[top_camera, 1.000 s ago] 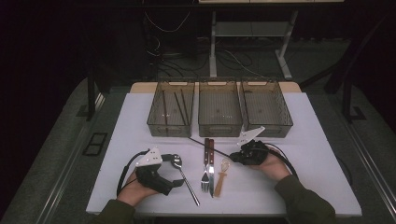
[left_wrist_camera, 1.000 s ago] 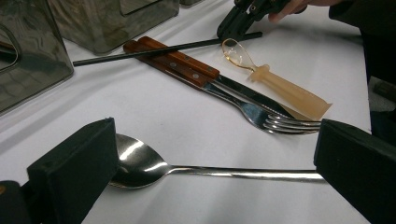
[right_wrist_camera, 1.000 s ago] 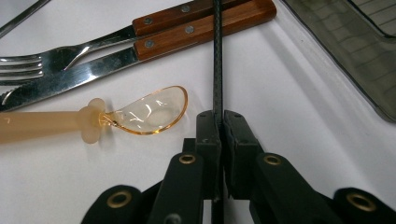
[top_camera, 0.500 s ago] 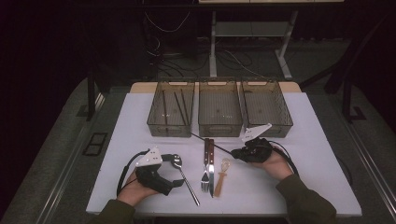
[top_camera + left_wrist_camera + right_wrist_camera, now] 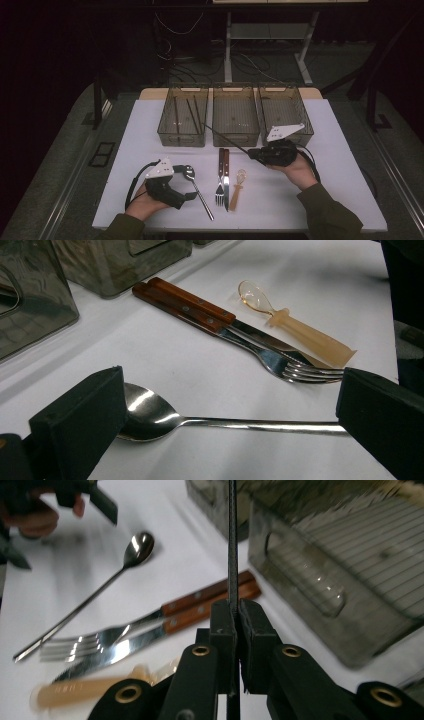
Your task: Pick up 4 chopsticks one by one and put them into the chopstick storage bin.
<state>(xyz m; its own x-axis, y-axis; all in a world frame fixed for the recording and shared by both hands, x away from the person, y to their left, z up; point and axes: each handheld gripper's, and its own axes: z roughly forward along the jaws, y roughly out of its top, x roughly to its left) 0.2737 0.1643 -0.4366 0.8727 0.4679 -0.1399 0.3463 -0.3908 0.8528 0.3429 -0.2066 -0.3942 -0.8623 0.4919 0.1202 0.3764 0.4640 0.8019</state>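
1. My right fingers point(image 5: 235, 625) are clamped on a thin black chopstick point(image 5: 227, 139), which slants from centre frame toward the upper left in the high view, above the table point(image 5: 350, 200).
2. I judge it belongs in the left bin point(image 5: 165, 135), where similar dark sticks lie; I should keep it level, clear the bin's near rim, then lower it in lengthwise.
3. The middle bin point(image 5: 235, 137) sits just beside the stick's path, so the far tip could catch a wall.
4. My left fingers point(image 5: 225, 425) stand wide, straddling the spoon point(image 5: 150, 415) without pressing it.
5. The fork point(image 5: 295, 371), knife point(image 5: 200, 304) and small amber spoon point(image 5: 295, 332) lie lower centre, below my route.
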